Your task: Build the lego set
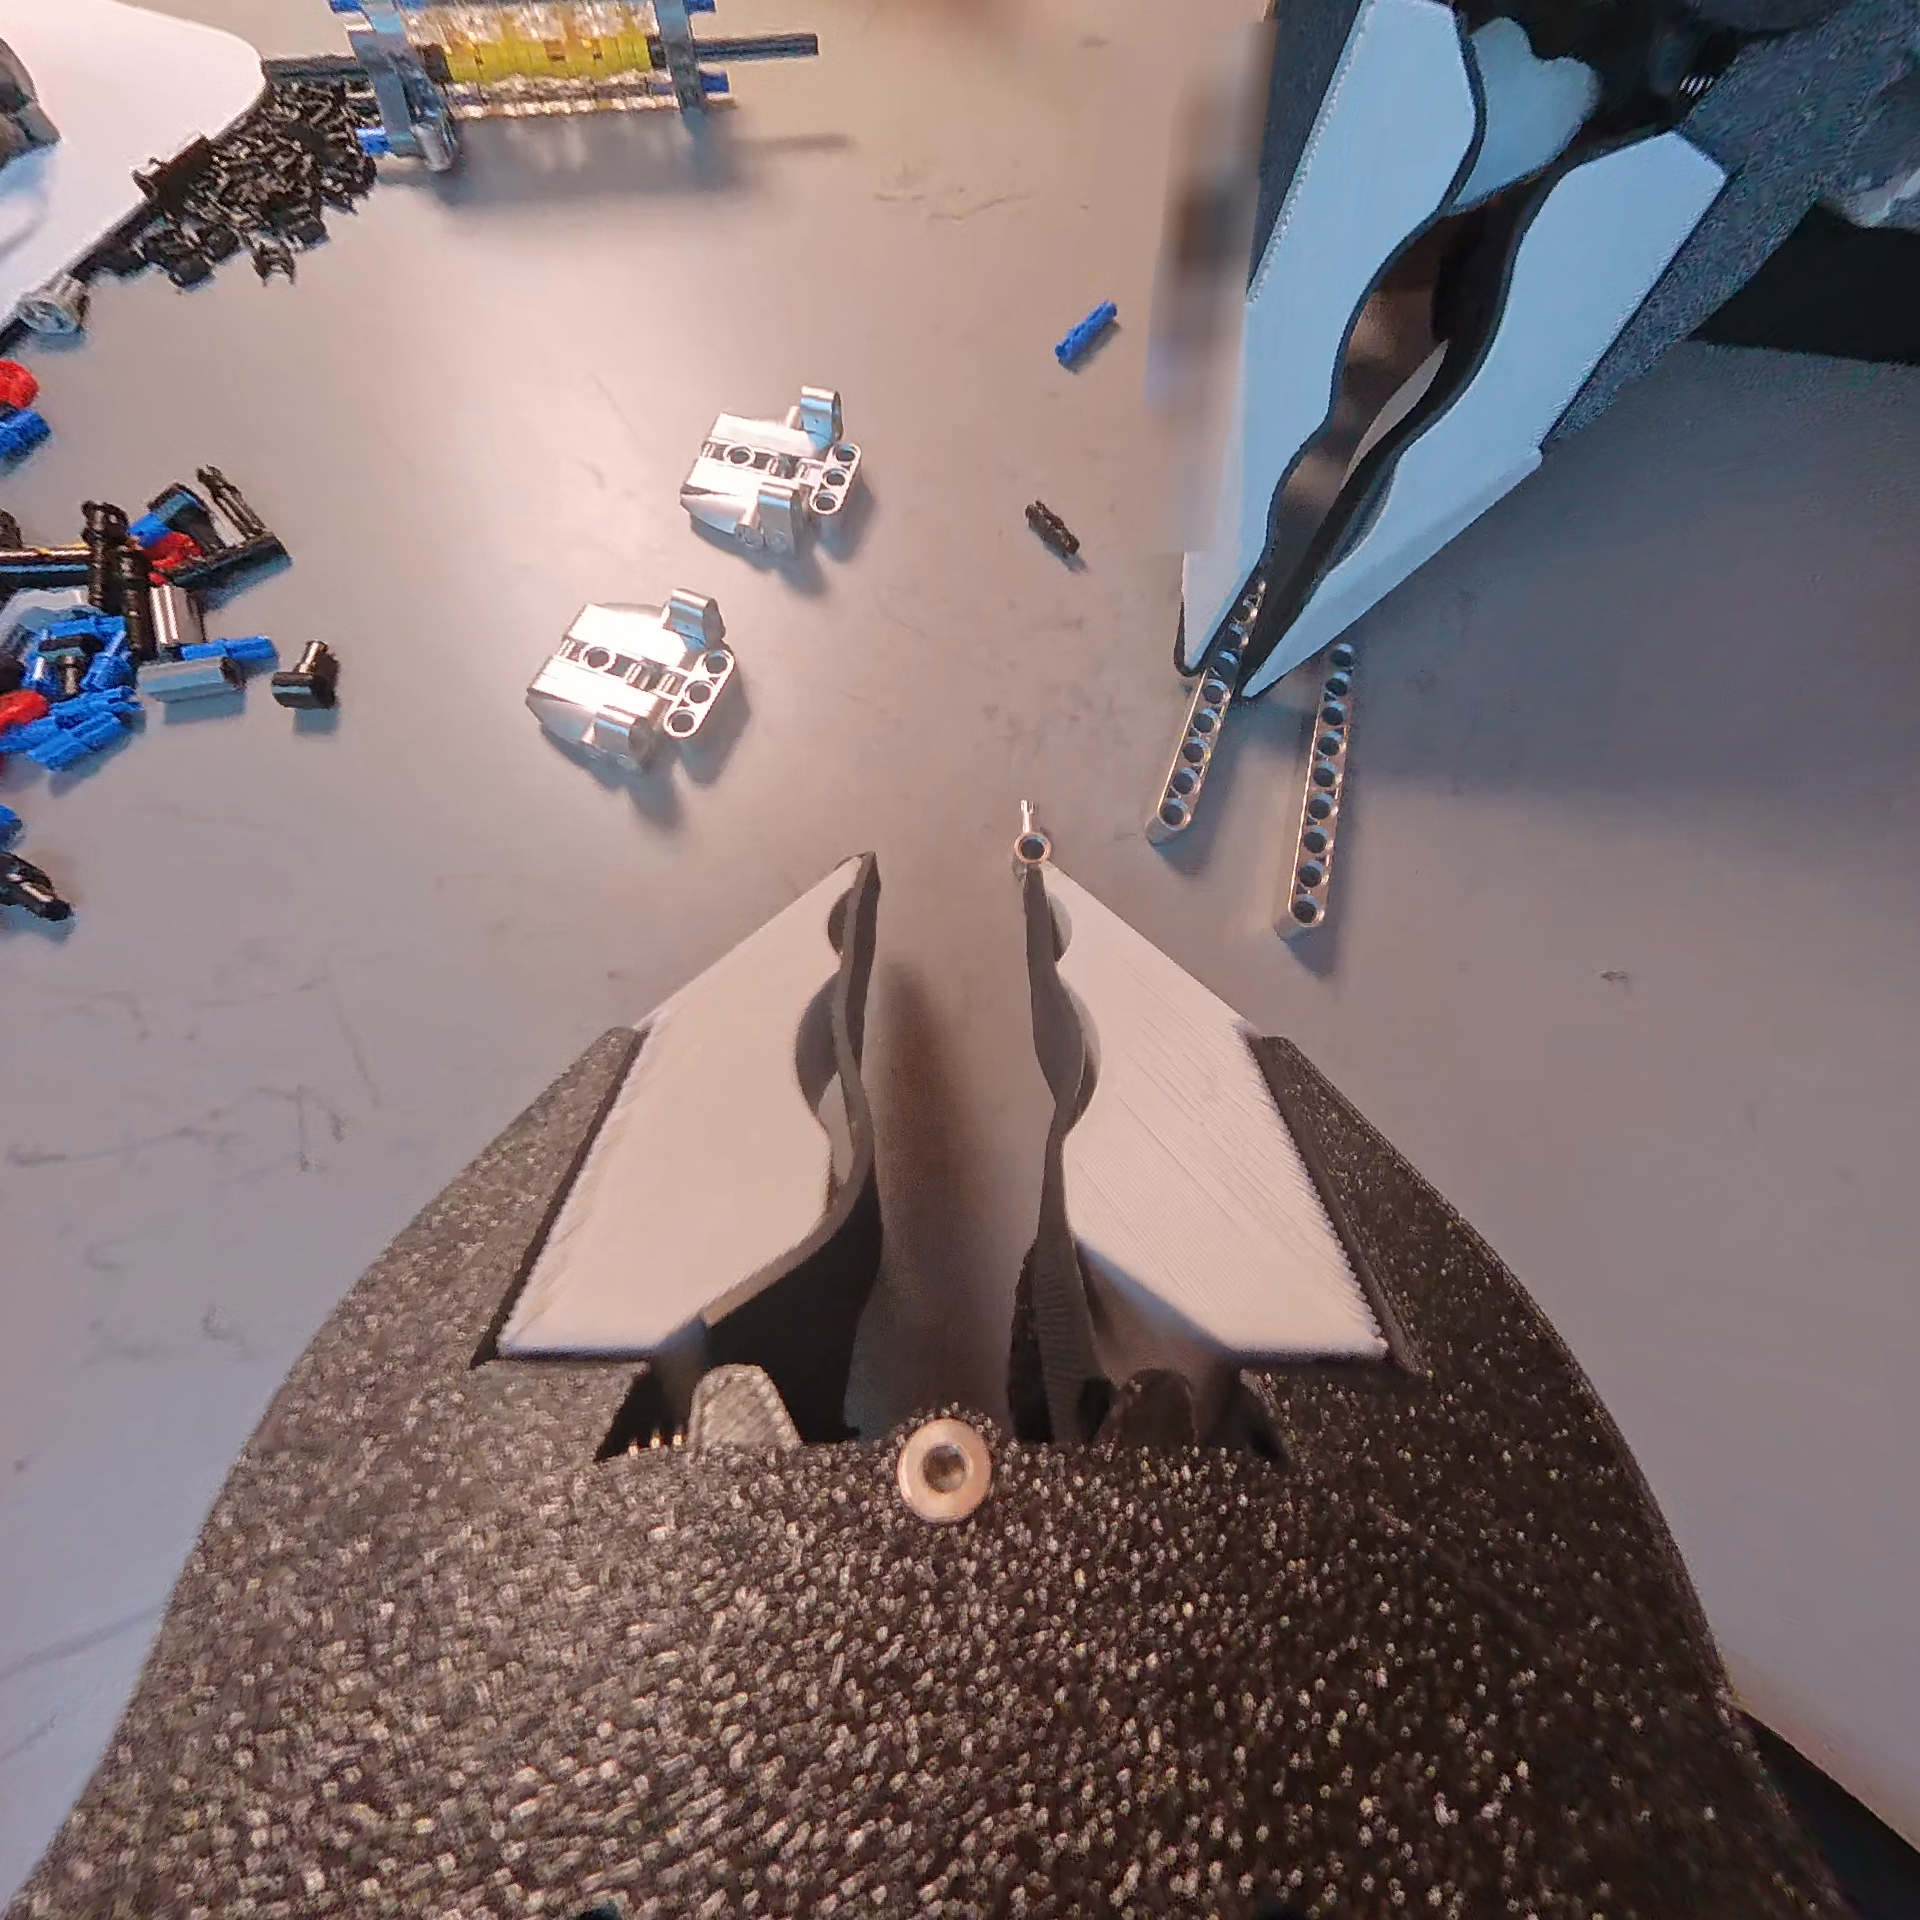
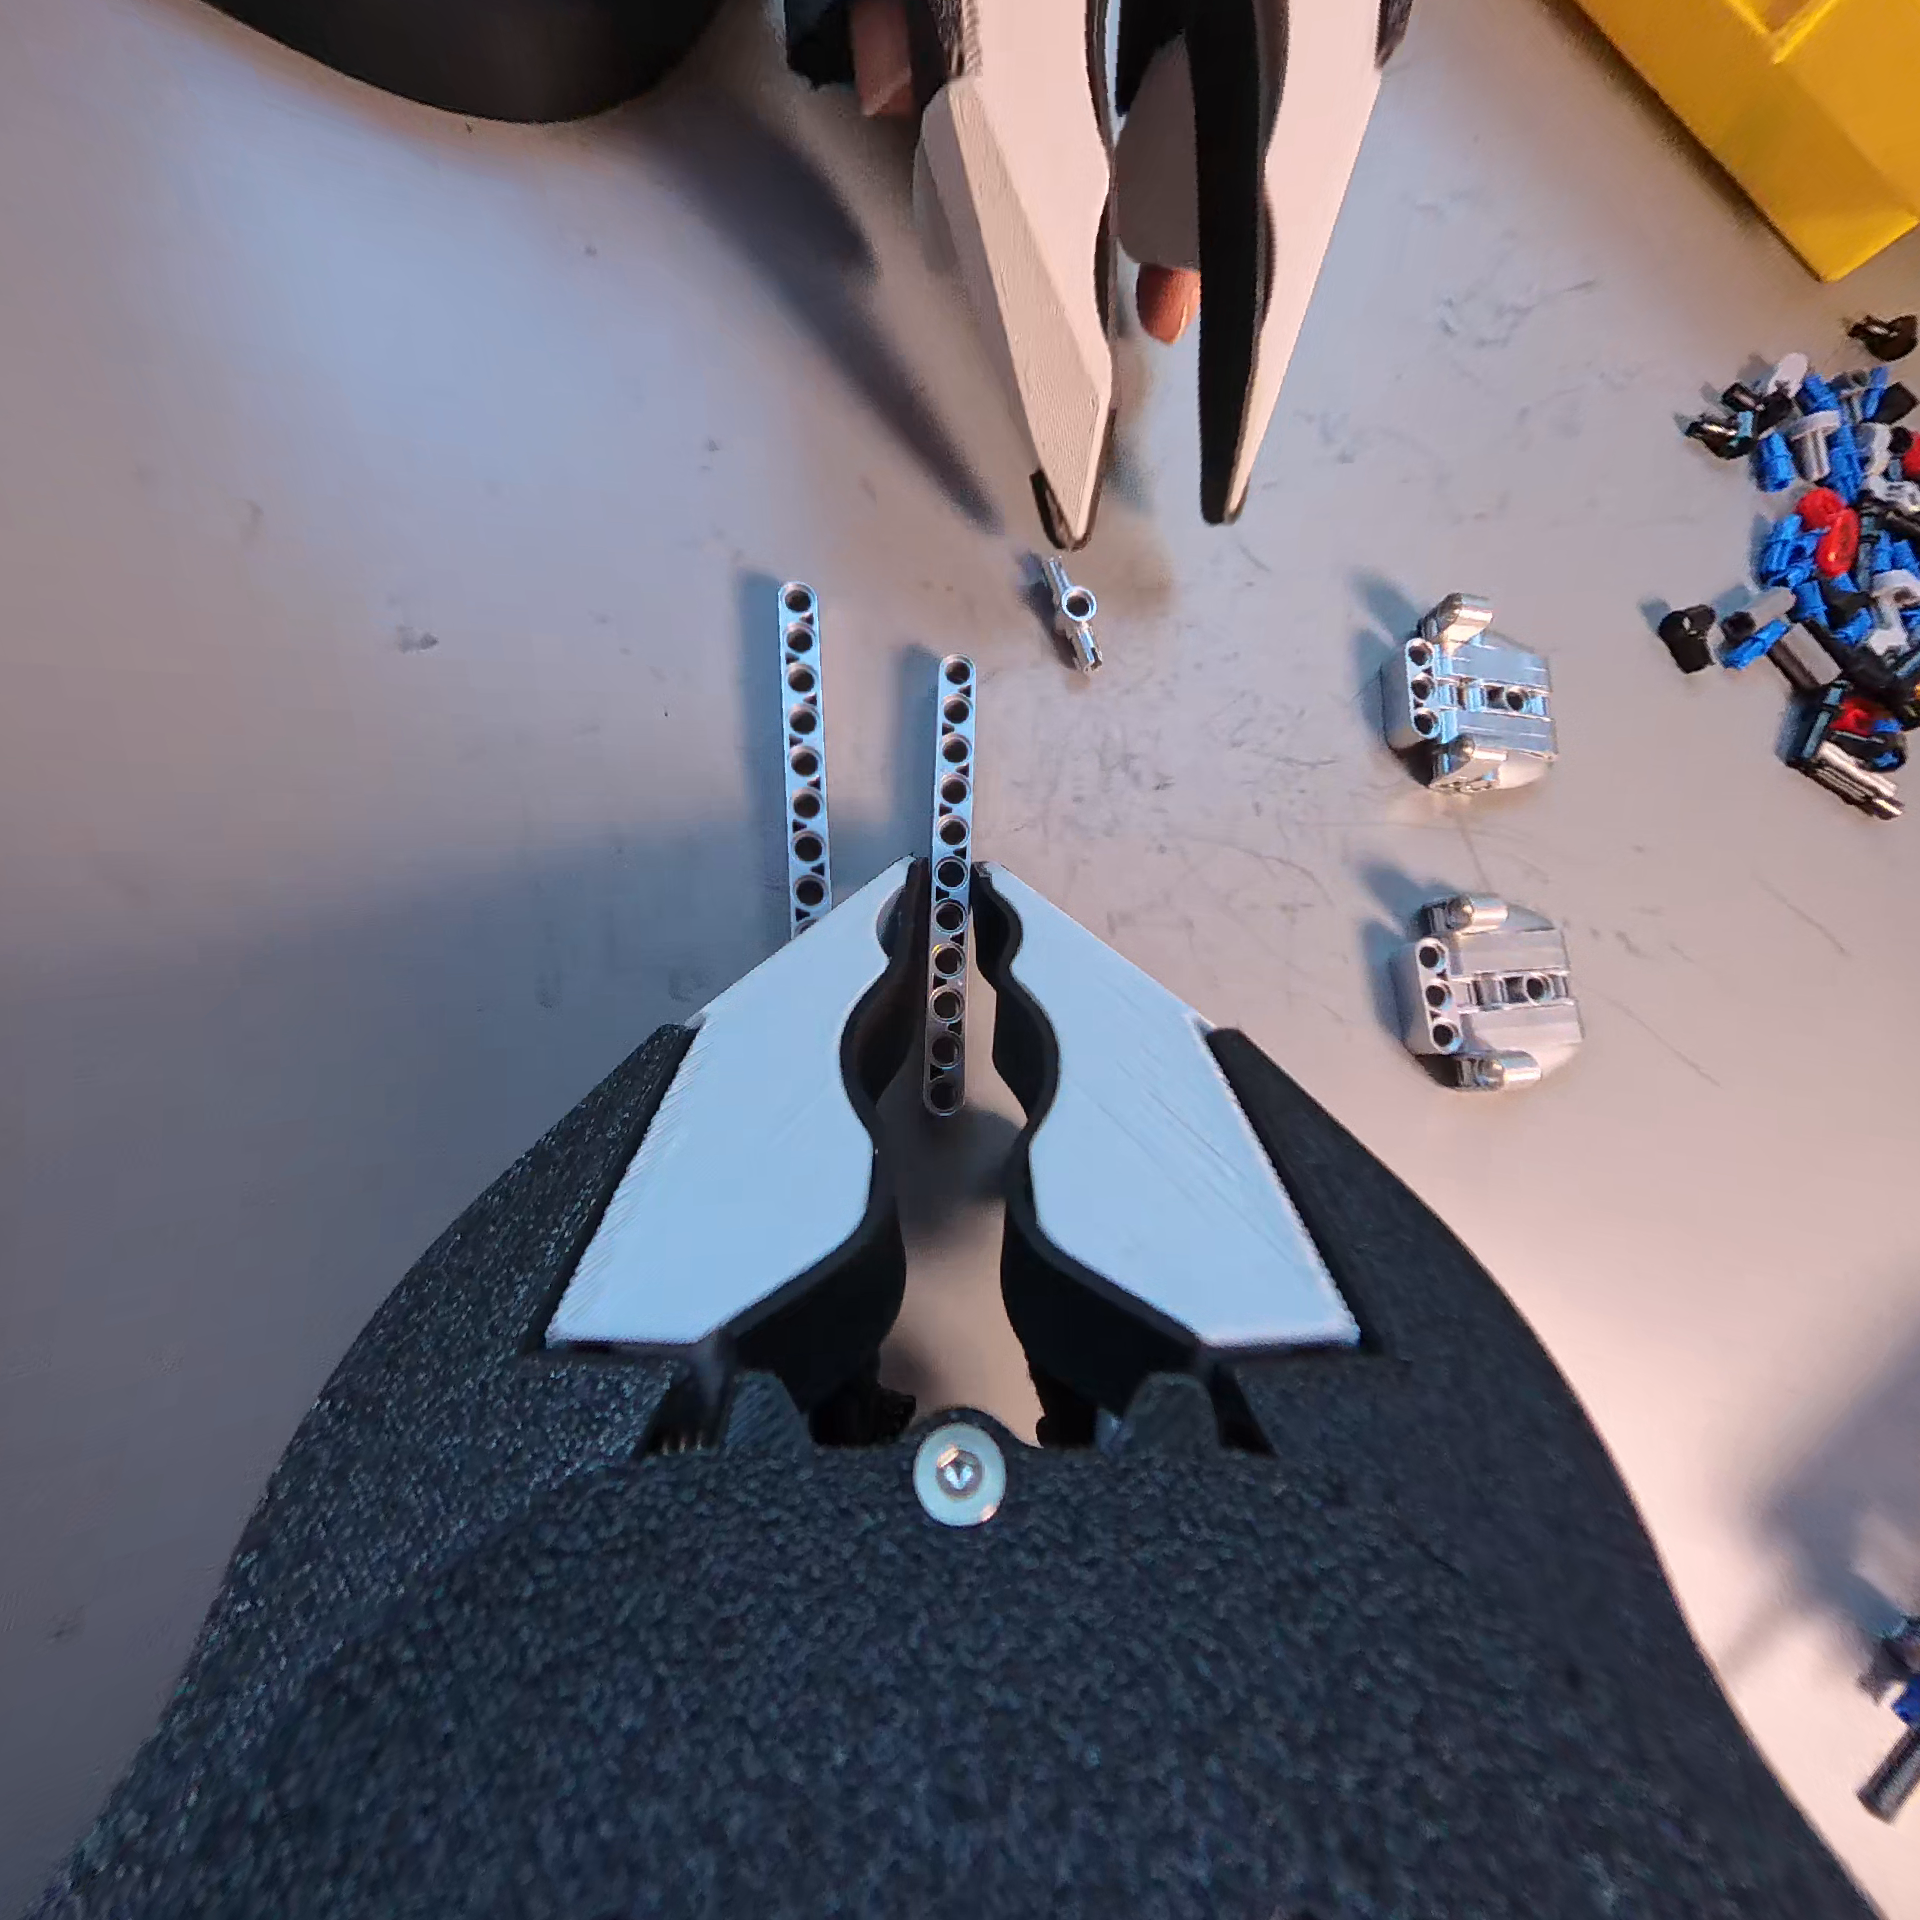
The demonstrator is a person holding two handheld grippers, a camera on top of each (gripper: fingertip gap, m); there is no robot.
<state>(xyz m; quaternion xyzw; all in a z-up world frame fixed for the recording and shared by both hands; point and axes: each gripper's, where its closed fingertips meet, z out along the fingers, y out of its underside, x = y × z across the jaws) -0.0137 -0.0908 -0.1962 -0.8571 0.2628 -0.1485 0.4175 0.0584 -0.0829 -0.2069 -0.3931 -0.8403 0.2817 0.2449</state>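
Note:
My left gripper (image 1: 951, 862) is open and empty, low over the grey table. A small silver connector (image 1: 1032, 837) lies just off its right fingertip. The right wrist view shows this gripper (image 2: 1148, 509) from the front, with the connector (image 2: 1070, 613) just below its tips. My right gripper (image 2: 951, 864) is shut on a long silver holed beam (image 2: 951, 769), which runs lengthwise between its fingers. A second silver beam (image 2: 802, 748) lies parallel to its left. In the left wrist view the right gripper (image 1: 1236, 665) pinches the beam (image 1: 1205, 738) beside the other one (image 1: 1322, 790).
Two silver panel assemblies (image 1: 774, 478) (image 1: 634, 686) lie on the table, and also show in the right wrist view (image 2: 1470, 691) (image 2: 1486, 992). There is a loose black pin (image 1: 1051, 528) and a blue pin (image 1: 1086, 332). Mixed blue, black and red parts (image 1: 94, 644) (image 2: 1829, 623) are piled. A yellow bin (image 2: 1787, 114) stands far right. Some 8 cm of space lies between my two pairs of fingers. The loose black pin (image 1: 1051, 528) is about 5 cm from my right fingertips.

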